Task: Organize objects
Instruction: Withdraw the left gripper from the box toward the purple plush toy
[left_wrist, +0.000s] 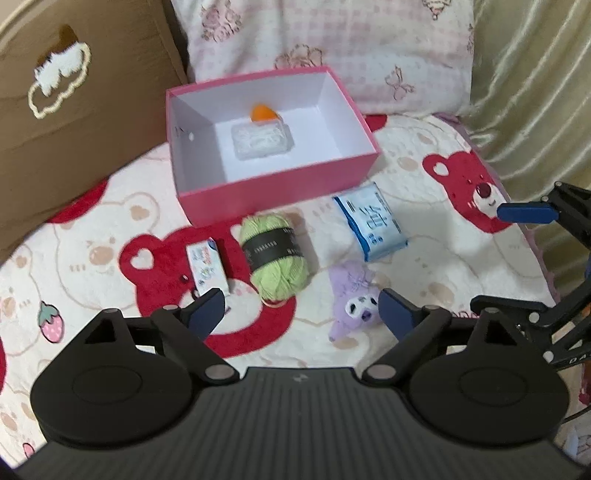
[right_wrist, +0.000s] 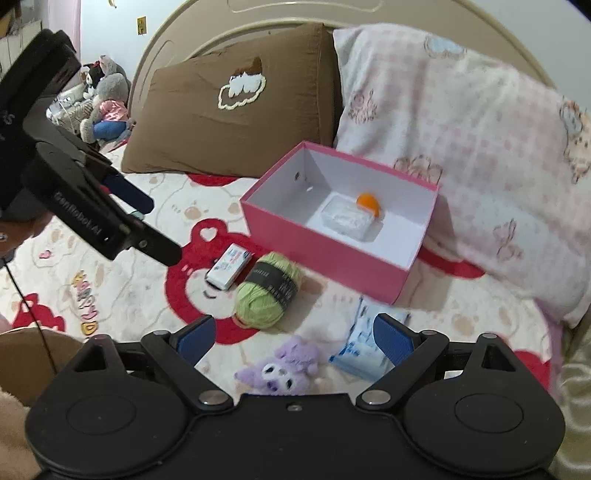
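Observation:
An open pink box (left_wrist: 273, 192) (right_wrist: 321, 240) stands on the bear-print blanket and holds a clear plastic case (left_wrist: 262, 142) (right_wrist: 345, 218) with an orange piece (left_wrist: 262, 112) (right_wrist: 369, 202) at its far edge. In front of the box lie a green yarn ball (left_wrist: 275, 254) (right_wrist: 266, 291), a small white carton (left_wrist: 208, 267) (right_wrist: 231, 269), a blue-white packet (left_wrist: 371, 225) (right_wrist: 360, 347) and a purple plush (left_wrist: 354, 299) (right_wrist: 284, 365). My left gripper (left_wrist: 299, 310) hangs open above the yarn and plush, holding nothing. My right gripper (right_wrist: 293, 332) is open over the plush and packet, also holding nothing.
A brown pillow (right_wrist: 236, 99) and a pink patterned pillow (right_wrist: 461, 147) lean on the headboard behind the box. Shiny gold fabric (left_wrist: 532, 81) borders the bed's right side. Stuffed toys (right_wrist: 105, 107) sit beyond the bed at far left.

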